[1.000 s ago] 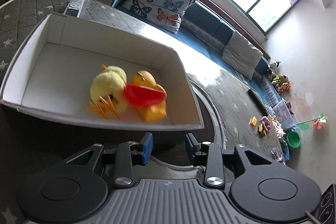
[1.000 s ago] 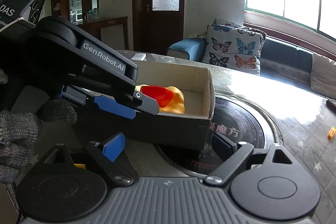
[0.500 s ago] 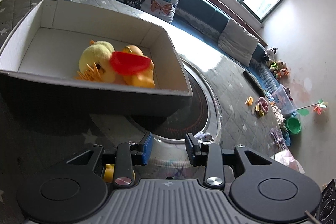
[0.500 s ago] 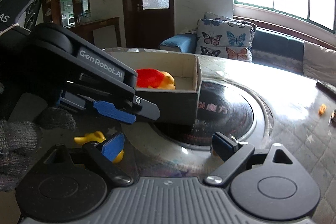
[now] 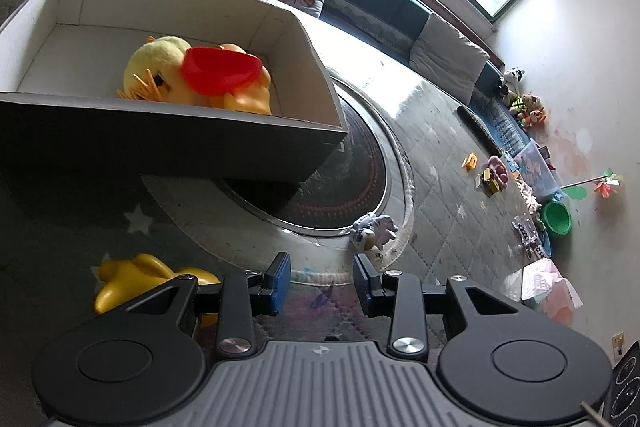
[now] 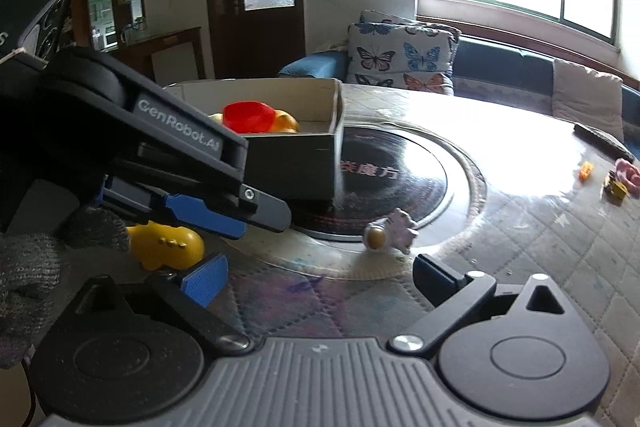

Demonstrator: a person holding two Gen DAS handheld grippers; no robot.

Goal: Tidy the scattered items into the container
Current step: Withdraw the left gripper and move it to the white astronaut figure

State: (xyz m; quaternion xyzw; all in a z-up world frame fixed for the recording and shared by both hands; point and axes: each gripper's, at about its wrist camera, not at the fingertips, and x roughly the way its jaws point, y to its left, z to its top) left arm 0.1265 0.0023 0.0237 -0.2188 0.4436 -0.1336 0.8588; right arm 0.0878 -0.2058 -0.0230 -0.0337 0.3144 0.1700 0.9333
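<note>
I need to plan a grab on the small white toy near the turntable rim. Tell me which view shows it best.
The right wrist view: the small white toy lies unobstructed ahead of the open right gripper, gold end showing. The left wrist view shows it too, smaller and less distinct, beyond the open left gripper.

Readable: "GenRobot.AI", white lettering on the dark side plate of the left gripper (image 6: pixel 208 223), seen from the right wrist view. Red Chinese characters, apparently "庱方" preceded by a partly hidden character, printed on the black round disc (image 6: pixel 396 183) set in the table, just beside the box corner. Single letter "S" on a grey device edge (image 6: pixel 5 39) at far left; remainder cut off.
</note>
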